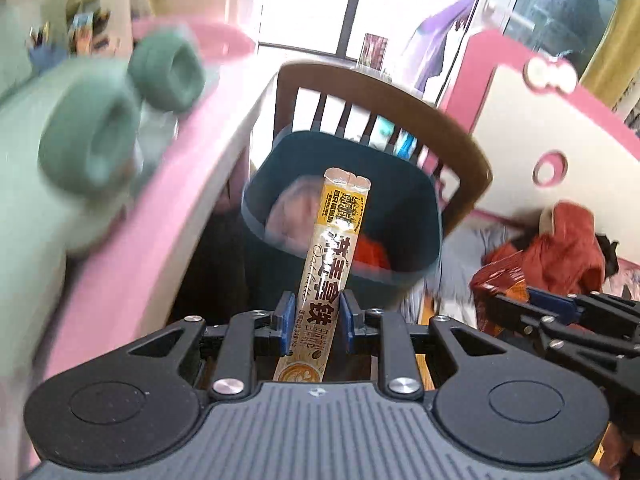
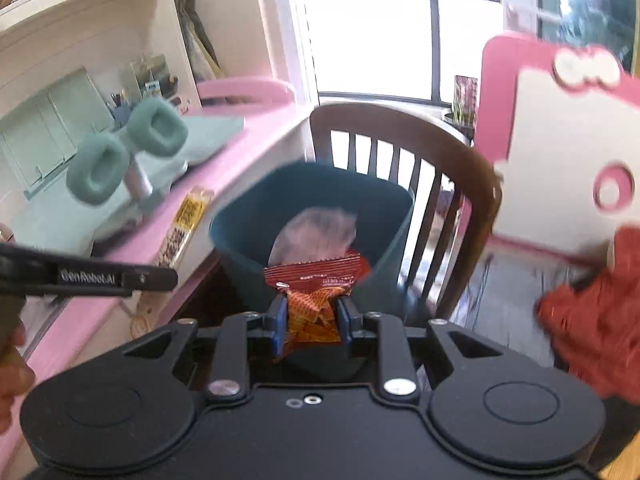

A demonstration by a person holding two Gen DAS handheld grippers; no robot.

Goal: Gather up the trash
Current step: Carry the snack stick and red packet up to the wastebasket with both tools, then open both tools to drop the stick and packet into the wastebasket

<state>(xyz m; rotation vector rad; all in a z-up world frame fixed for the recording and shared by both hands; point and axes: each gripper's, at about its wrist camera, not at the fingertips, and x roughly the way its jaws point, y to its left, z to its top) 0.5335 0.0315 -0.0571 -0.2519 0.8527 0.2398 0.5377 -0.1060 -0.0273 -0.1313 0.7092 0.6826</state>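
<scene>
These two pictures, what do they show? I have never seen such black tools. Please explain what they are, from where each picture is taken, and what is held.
A person holds one handheld gripper in each hand; a camera on each looks forward along its jaws. The left wrist view shows the left gripper, jaws shut on a long coffee stick sachet. The right wrist view shows the right gripper, jaws shut on a crumpled red snack wrapper. Ahead of both stands a dark teal bin already holding some trash, in front of a wooden chair. Green headphones rest on the pink desk beside it.
</scene>
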